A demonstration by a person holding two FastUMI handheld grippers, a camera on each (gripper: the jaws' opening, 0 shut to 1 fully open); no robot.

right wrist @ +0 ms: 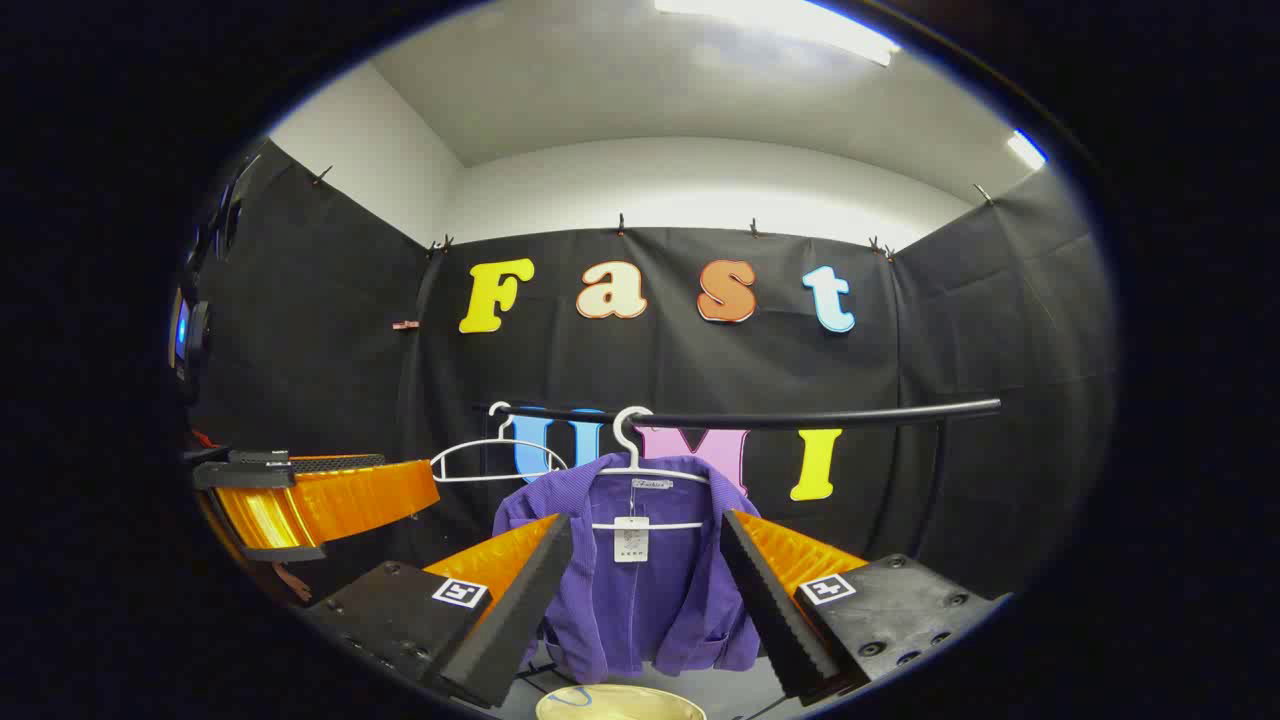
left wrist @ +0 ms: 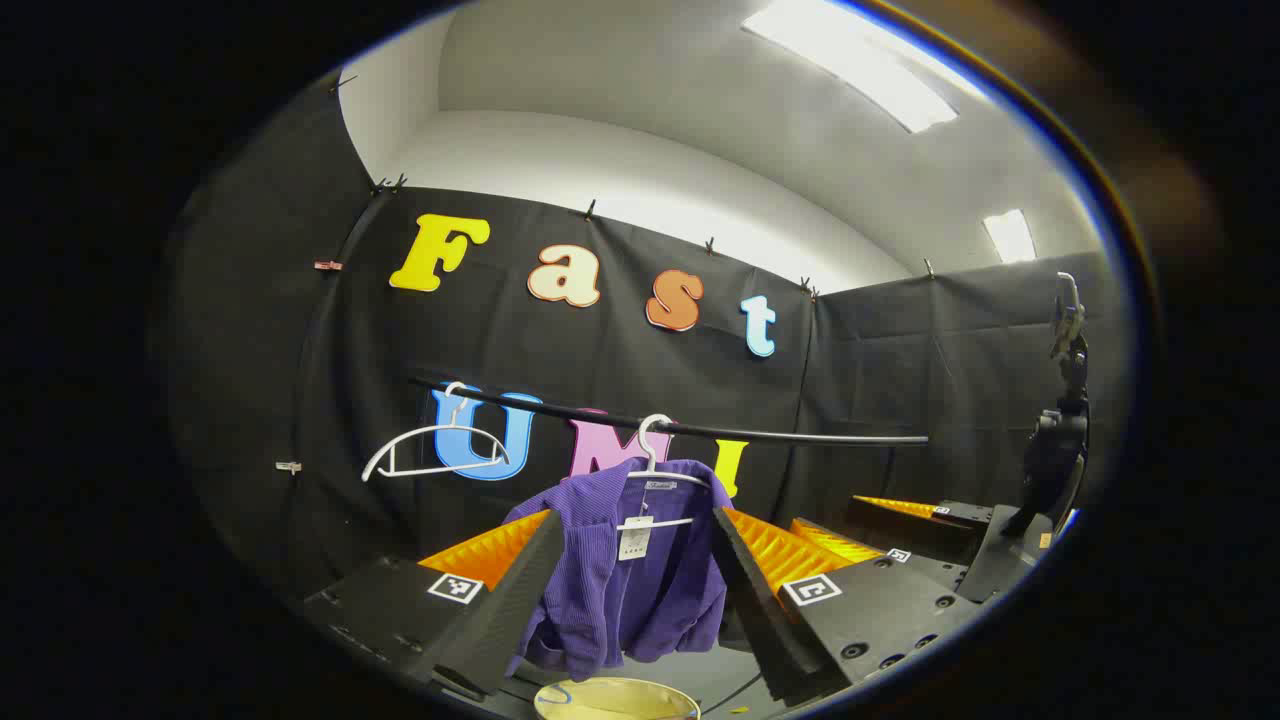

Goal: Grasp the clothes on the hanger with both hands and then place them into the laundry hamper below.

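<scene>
Purple ribbed cloth is what we aim at: the shirt (left wrist: 625,560) hangs on a white hanger (left wrist: 660,470) from the black rail (left wrist: 700,430), straight ahead of both hand-held grippers and farther off than their fingertips. The left hand-held gripper (left wrist: 640,590) has its fingers spread wide apart, and we see the shirt framed between them, not touched. The right hand-held gripper (right wrist: 645,590) is likewise spread, with the shirt (right wrist: 640,580) centred between its fingers and clear of both. We cannot tell which of the two is nearer; the shirt looks much the same size in both views.

The shirt's long axis runs top to bottom, collar up at the hanger (right wrist: 640,465), hem down towards the hamper (left wrist: 615,698), whose pale rim shows just below the hem. Its front faces us, open down the middle, a tag hanging at the neck. In the left gripper view it is turned a little to the right. An empty hanger (left wrist: 435,455) hangs to the left on the same rail.

We judge the coming move is forward, with each side reaching a shoulder.
</scene>
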